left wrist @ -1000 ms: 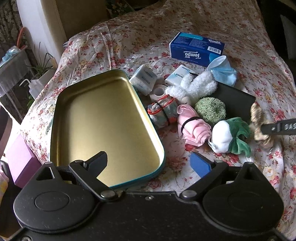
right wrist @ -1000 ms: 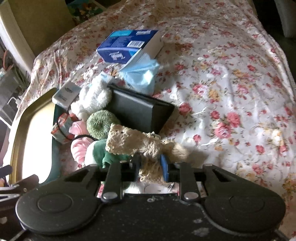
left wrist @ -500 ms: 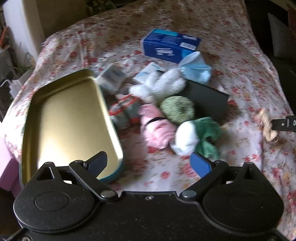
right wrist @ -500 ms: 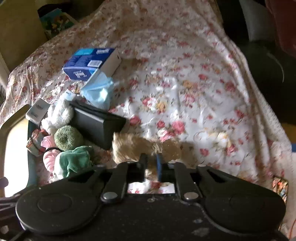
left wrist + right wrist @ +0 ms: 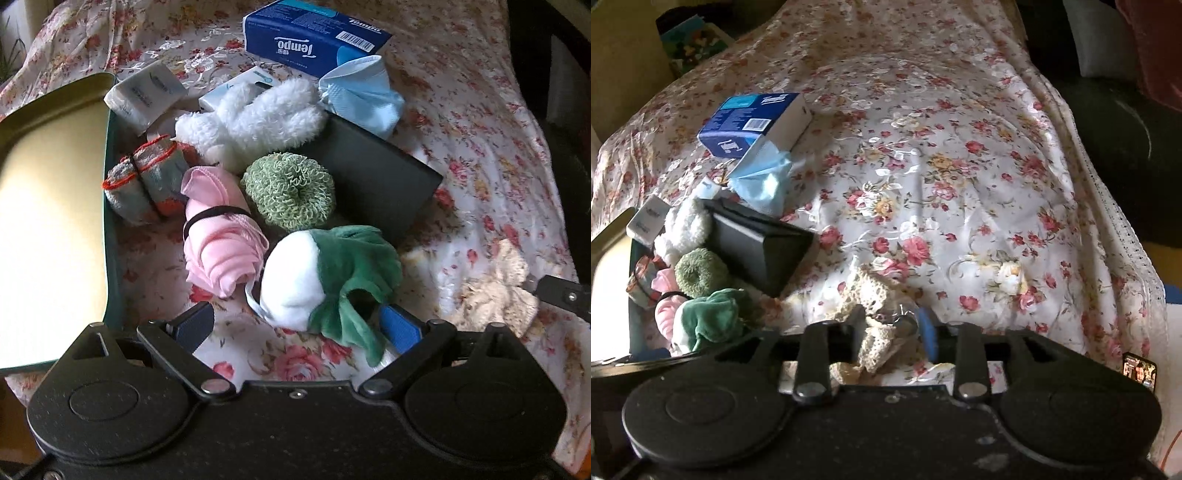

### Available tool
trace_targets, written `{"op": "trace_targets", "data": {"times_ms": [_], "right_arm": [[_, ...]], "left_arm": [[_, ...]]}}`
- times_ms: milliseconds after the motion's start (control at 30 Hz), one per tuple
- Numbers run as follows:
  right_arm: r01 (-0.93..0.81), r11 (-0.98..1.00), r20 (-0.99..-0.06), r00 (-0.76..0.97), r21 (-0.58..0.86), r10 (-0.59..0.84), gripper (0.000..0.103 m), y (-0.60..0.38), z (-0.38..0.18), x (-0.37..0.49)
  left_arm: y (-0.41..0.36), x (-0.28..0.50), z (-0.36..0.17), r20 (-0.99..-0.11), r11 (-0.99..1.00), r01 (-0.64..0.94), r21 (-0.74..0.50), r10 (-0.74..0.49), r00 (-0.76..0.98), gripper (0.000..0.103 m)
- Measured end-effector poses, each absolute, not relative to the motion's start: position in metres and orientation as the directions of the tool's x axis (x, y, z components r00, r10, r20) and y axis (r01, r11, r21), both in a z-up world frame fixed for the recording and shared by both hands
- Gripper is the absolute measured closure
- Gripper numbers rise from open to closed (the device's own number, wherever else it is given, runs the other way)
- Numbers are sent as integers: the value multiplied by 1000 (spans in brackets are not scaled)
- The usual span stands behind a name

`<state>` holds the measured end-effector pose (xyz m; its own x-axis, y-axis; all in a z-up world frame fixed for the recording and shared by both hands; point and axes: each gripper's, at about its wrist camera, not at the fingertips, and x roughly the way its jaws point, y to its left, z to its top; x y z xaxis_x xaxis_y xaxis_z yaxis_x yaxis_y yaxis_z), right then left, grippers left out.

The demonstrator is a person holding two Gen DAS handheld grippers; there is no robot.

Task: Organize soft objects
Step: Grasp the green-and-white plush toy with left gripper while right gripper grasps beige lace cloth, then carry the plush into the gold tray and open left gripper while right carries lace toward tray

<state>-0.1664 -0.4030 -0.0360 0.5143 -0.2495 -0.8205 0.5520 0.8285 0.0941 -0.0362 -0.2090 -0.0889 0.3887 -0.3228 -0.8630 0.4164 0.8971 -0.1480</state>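
Your left gripper [image 5: 295,325], jaws wide, straddles the green-and-white plush [image 5: 325,273] at lower centre; your right gripper [image 5: 892,328] is opening off the cream crochet piece [image 5: 875,295].

I see the soft things heaped on the flowered cloth beside the gold tin [image 5: 55,206]: a fluffy white plush [image 5: 255,122], a green looped scrunchie [image 5: 290,192] touching it, grey socks with orange trim [image 5: 146,181] against the tin's wall, and a pink cloth roll [image 5: 221,243] bound by a black band. Nearest me lies a white-and-green plush [image 5: 325,280], on its side just beside the pink roll. Apart to the right, a cream crocheted piece [image 5: 875,299] lies crumpled on the cloth, and a crumpled blue face mask [image 5: 364,96] sits by the far edge of the heap.
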Motion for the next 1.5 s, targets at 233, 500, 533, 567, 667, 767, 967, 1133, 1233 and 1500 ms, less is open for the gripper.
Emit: {"op": "trace_targets", "data": {"times_ms": [233,500,533,567,667,767,967,1133,1233,1500], "right_arm": [[534,840,-831,508,95,-229,55,-397,-41,-161],[536,839,-836,500,93,-227,43,-396,-45,-159],[536,839,-836,501,95,-226,42,-396,-45,-158],[537,838,-835,502,98,-224,38,-395,-45,-158],[534,840,-833,506,98,-224,30,-393,-46,-155],[532,842,-835,500,89,-228,24,-389,-50,-149],[551,833,-852,457,46,-256,15,-384,-67,-137],[556,831,-857,427,-3,-289,13,-381,-72,-132],[564,826,-874,406,8,-268,14,-382,-75,-135],[577,816,-882,400,32,-248,39,-378,-74,-134]], "left_arm": [[-218,-23,-95,-870,899,399,-180,-335,362,10],[-225,-22,-92,-864,883,432,-183,-354,359,38],[-224,-24,-90,-862,882,434,-182,-355,361,38],[-222,-25,-87,-862,883,433,-182,-355,361,38],[-214,-28,-73,-851,883,426,-196,-369,374,39],[-203,-29,-57,-834,884,421,-205,-383,397,39],[-176,-26,-28,-816,901,397,-174,-358,454,39],[-145,-20,-8,-801,921,362,-145,-324,504,39],[-128,-14,1,-792,937,333,-104,-280,542,39],[-89,9,17,-768,967,239,-91,-221,602,39]]}}
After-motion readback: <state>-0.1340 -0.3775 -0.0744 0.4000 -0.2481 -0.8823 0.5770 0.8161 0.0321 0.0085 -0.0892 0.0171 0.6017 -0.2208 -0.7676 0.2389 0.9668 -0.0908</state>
